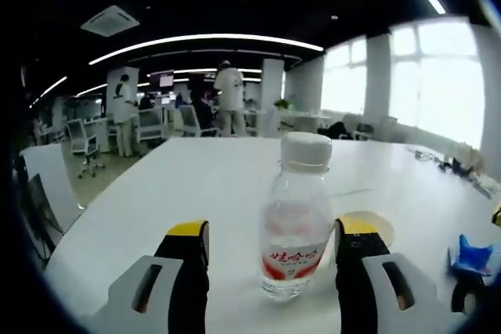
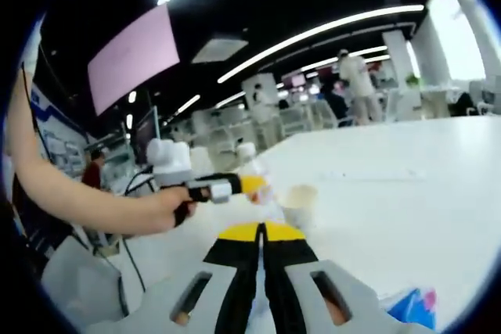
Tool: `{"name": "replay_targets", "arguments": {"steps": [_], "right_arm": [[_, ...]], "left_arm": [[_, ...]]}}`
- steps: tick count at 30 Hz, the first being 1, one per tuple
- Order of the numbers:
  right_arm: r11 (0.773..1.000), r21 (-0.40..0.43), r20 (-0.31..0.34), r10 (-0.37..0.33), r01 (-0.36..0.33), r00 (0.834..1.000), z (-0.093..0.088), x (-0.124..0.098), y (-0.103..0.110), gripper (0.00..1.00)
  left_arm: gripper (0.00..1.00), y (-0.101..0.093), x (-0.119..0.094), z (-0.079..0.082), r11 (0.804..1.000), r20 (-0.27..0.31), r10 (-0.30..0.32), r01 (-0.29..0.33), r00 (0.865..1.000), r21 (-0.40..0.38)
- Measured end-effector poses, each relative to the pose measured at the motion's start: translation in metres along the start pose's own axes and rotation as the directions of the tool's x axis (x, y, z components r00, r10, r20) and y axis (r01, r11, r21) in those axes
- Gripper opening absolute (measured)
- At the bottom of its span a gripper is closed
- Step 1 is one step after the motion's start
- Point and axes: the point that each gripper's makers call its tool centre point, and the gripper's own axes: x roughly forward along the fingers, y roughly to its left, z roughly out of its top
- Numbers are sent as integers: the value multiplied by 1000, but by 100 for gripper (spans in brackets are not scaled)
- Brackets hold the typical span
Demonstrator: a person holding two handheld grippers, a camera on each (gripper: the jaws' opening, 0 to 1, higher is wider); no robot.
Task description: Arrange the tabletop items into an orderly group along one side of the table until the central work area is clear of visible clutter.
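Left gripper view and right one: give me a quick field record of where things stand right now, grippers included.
left gripper: open, jaws either side of the water bottle, no contact visible
water bottle: upright on the white table, white cap on
right gripper: shut, holding nothing
paper cup: upright on the table, ahead of the right gripper
blue item: on the table, right of the bottle; identity unclear
people: standing far behind the table

Clear water bottle, white cap, red label, upright on white table. Small paper cup upright nearby; blue-wrapped item lies twd table edge.
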Motion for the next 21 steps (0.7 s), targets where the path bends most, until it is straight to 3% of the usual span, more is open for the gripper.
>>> {"name": "replay_targets", "arguments": {"steps": [21], "right_arm": [[999, 12, 62, -43, 42, 997, 21, -41, 7, 0]], "left_arm": [[62, -12, -40, 39, 999, 53, -11, 9, 999, 32]]}}
